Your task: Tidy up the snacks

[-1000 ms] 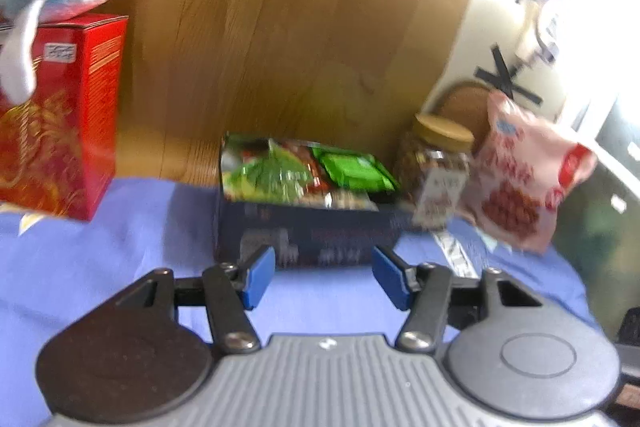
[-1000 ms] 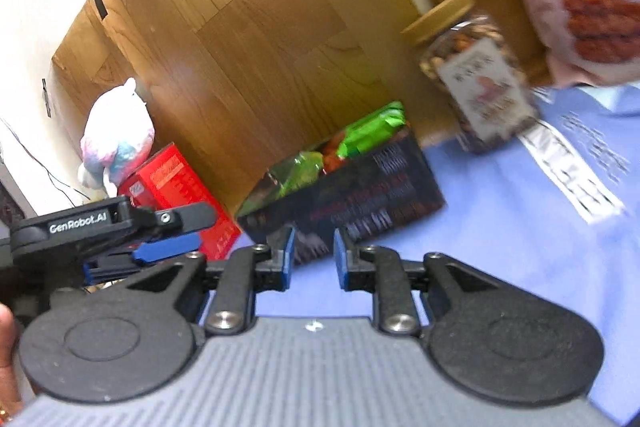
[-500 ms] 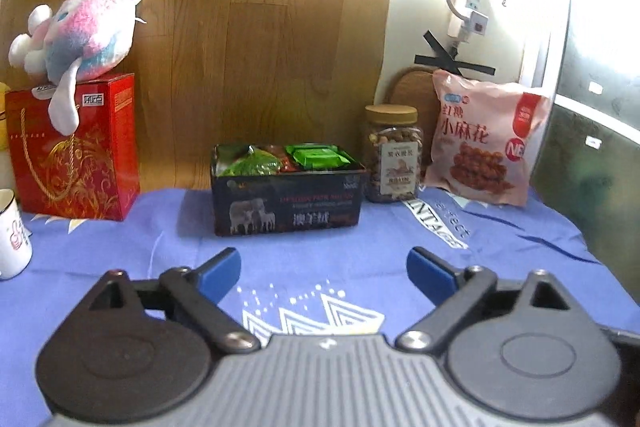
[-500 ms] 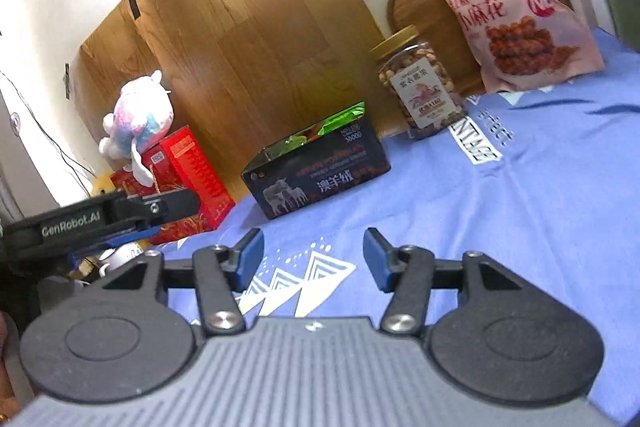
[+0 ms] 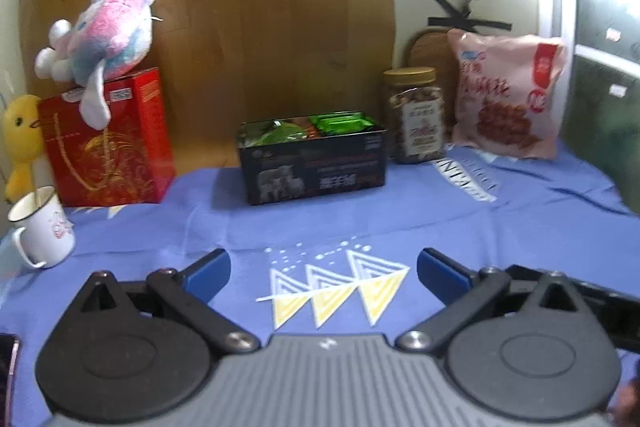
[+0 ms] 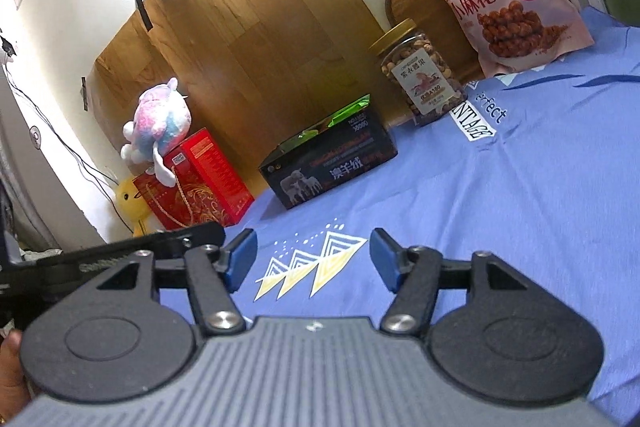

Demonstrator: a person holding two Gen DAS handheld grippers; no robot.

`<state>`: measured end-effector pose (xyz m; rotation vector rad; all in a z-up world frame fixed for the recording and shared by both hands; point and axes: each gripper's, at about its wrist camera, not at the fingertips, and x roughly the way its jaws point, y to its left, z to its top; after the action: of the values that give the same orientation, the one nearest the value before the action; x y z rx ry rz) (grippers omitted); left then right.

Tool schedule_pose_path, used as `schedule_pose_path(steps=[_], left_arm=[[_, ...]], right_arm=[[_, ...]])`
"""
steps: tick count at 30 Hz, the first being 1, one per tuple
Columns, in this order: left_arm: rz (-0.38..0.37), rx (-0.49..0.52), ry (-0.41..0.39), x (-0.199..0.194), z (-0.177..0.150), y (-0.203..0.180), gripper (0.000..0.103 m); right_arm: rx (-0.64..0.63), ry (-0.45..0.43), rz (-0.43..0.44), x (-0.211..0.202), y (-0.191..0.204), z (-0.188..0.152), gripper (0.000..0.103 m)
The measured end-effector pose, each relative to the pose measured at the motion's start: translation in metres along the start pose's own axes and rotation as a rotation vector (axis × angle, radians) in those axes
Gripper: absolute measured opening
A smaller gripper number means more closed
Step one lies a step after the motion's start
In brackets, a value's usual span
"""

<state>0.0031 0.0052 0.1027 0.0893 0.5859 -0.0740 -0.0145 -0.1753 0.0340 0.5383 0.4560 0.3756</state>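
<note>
Clutter lines the back of the table against a wooden board (image 5: 272, 15): a red box (image 5: 108, 143) at the left with a pink plush toy (image 5: 104, 39) on top, a yellow duck toy (image 5: 20, 143) behind it, and a white mug (image 5: 42, 227) in front of it. In the middle stands the dark box (image 5: 316, 167), open on top and filled with green snack packets (image 5: 340, 121). Just to its right is a jar of nuts (image 5: 416, 115) with a gold lid, and beyond that a pink snack bag (image 5: 508, 91) leans upright against the wall. A blue cloth (image 5: 400, 215) covers the table, and nothing stands between the grippers and the dark box. The left gripper (image 5: 322, 269) hovers low over the cloth's triangle print, level, its jaws spread wide and holding nothing. The right gripper (image 6: 312, 255) is tilted, well apart from the snacks, jaws likewise parted and bare, with the left tool's black body beside it.
</note>
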Motion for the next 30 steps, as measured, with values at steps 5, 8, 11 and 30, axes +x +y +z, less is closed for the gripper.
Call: schedule_pose_path(steps=[5,8,11,30], left_arm=[[0.088,0.042,-0.013,0.001,-0.004,-0.005,0.103],[0.114,0.059,-0.017,0.001,-0.006,-0.006,0.103],[0.122,0.063,-0.01,0.004,-0.007,-0.005,0.103],[0.172,0.079,0.0,0.014,-0.013,0.005,0.103]], right_arm=[[0.011,0.001,0.004,-0.002,-0.002,-0.003,0.066],[0.015,-0.003,0.007,-0.004,-0.003,-0.002,0.066],[0.018,-0.005,0.008,-0.004,-0.004,-0.003,0.067],[0.026,0.017,0.0,0.005,-0.003,-0.005,0.069]])
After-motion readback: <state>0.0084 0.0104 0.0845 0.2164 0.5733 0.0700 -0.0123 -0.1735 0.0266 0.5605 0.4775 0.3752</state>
